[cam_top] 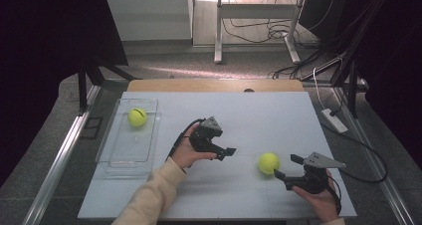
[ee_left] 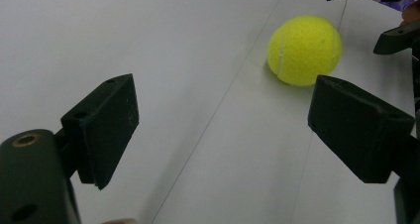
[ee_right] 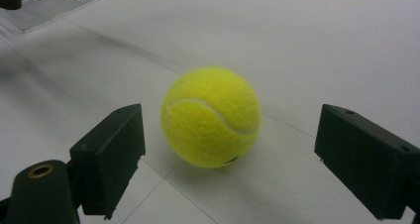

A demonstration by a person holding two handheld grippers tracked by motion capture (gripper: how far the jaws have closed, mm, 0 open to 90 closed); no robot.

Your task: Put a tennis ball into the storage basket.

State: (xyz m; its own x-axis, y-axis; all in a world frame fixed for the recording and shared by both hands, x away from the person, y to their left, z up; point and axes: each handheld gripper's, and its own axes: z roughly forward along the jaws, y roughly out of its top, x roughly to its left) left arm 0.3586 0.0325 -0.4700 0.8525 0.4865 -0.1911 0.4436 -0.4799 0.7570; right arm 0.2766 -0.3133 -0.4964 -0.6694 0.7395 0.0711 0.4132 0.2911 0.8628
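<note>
Tennis ball (cam_top: 268, 163) is seen on the white table (cam_top: 249, 115), just ahead of the right gripper (cam_top: 286, 168), whose jaws are spread wide and empty; it should be straddled squarely before closing. The left gripper (cam_top: 229, 152), also open and empty, is held nearby.

1. The high view looks forward and down over the whole pale grey table (cam_top: 249, 110).
2. Both gripper views sit low and close, facing the same fuzzy yellow-green tennis ball (ee_right: 211, 117) from opposite sides.
</note>
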